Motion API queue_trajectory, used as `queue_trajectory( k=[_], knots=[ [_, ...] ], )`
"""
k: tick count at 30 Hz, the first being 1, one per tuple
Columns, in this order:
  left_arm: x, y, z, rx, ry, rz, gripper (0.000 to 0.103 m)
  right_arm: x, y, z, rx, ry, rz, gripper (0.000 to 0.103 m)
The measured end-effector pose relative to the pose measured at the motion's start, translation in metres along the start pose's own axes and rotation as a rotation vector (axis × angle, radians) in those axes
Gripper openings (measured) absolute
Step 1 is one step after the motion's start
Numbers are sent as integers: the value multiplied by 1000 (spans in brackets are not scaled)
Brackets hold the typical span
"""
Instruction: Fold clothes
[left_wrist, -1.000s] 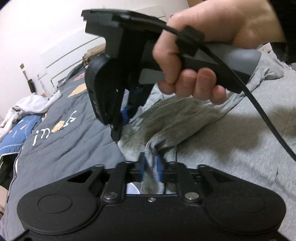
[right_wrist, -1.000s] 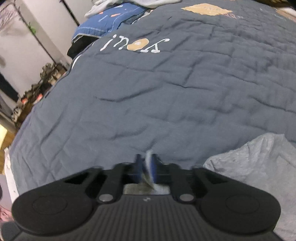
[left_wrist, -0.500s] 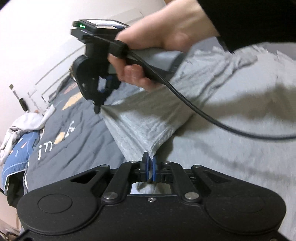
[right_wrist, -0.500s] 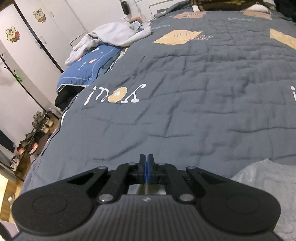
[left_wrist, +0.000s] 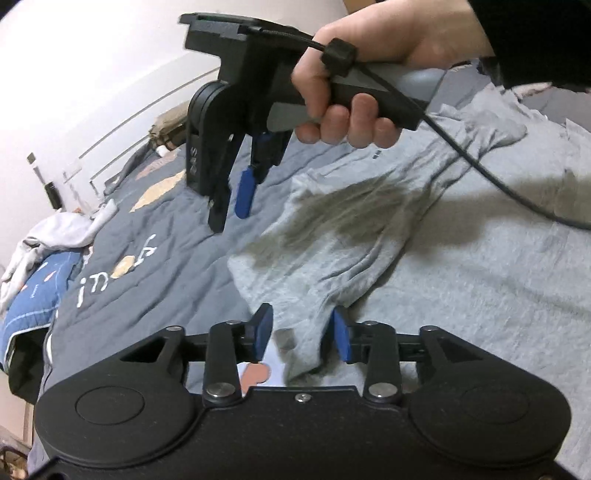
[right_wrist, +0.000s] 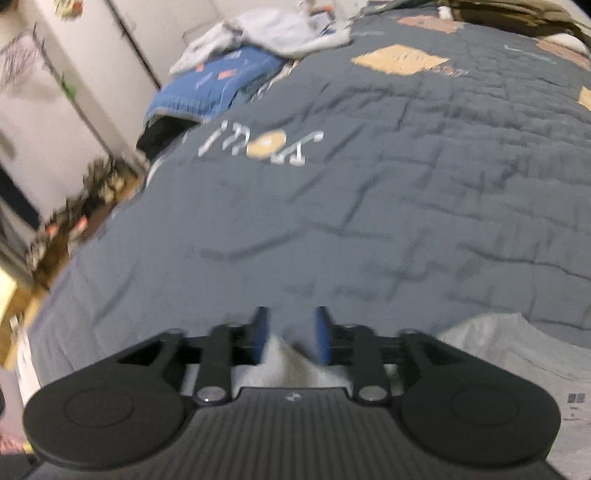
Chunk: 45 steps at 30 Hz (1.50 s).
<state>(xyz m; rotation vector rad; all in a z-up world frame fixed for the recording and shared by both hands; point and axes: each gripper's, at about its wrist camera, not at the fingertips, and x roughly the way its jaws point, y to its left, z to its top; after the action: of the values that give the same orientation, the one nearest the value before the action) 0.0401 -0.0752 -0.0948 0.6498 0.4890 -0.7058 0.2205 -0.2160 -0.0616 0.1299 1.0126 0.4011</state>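
On bed (left_wrist: 155, 280), grey shirt (left_wrist: 424, 258) lies flat. Left gripper (left_wrist: 301, 332) and right gripper (left_wrist: 240, 199) have just been opening, fabric loose between blue pads. Risk: lifting jaws snag cloth, undoing fold.

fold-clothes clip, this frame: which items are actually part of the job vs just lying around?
In the job:
- grey garment, spread on the quilt
- left gripper, fingers just opened, cloth between them but not pinched
- right gripper, fingers just opened, clear of the cloth

Lying about:
- dark grey quilt
- blue blanket
- pale clothes heap
- clutter on the floor
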Motion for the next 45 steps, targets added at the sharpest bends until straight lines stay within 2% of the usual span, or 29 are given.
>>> queue_trajectory(
  k=[4, 9, 11, 12, 13, 19, 22, 24, 27, 30, 32, 34, 36, 38, 39, 41, 43, 45],
  knots=[
    [4, -2, 0, 2, 4, -10, 54, 20, 12, -7, -69, 87, -22, 40],
    [12, -8, -5, 34, 21, -7, 52, 33, 24, -17, -99, 118, -40, 39],
    [15, -8, -7, 41, 34, -1, 24, 34, 24, -19, -85, 103, -49, 27],
    [15, -8, -7, 46, 37, -1, 10, 34, 23, -19, -73, 96, -48, 10],
    [14, -7, -8, 53, 37, 0, 8, 34, 22, -19, -56, 84, -54, 2],
    [-5, -13, -6, 142, 39, 22, 5, 23, 8, -3, 79, -74, -98, 1],
    [-15, -19, -6, 160, 54, -32, 5, 20, 1, 6, 124, -120, -115, 1],
    [-13, -24, -8, 164, 72, -57, 5, 24, -5, 11, 146, -108, -101, 1],
    [-14, -19, -7, 119, 62, -39, 7, 32, -2, 10, 118, -43, -72, 2],
    [-20, -3, -2, 41, 9, 32, 11, 28, 7, 5, 56, -35, -86, 5],
    [-18, 0, 0, 32, -17, 84, 20, 24, 12, 3, 7, -22, -91, 7],
    [-10, -5, 0, 67, -27, 116, 29, 23, 15, 1, -17, -9, -93, 14],
    [1, -15, 2, 115, -18, 133, 29, 24, 16, -1, -35, 9, -100, 19],
    [12, -24, 2, 165, -10, 153, 29, 27, 16, -3, -32, 23, -101, 19],
    [17, -28, 1, 193, -8, 165, 28, 29, 16, -5, -26, 24, -98, 19],
    [28, -34, -2, 239, 10, 182, 5, 30, 15, -8, -10, 18, -99, 17],
    [32, -32, -5, 242, 37, 152, 3, 32, 15, -8, -4, 7, -120, 1],
    [26, -34, -6, 272, 48, 124, 3, 32, 11, -6, 31, -20, -133, 1]
  ],
)
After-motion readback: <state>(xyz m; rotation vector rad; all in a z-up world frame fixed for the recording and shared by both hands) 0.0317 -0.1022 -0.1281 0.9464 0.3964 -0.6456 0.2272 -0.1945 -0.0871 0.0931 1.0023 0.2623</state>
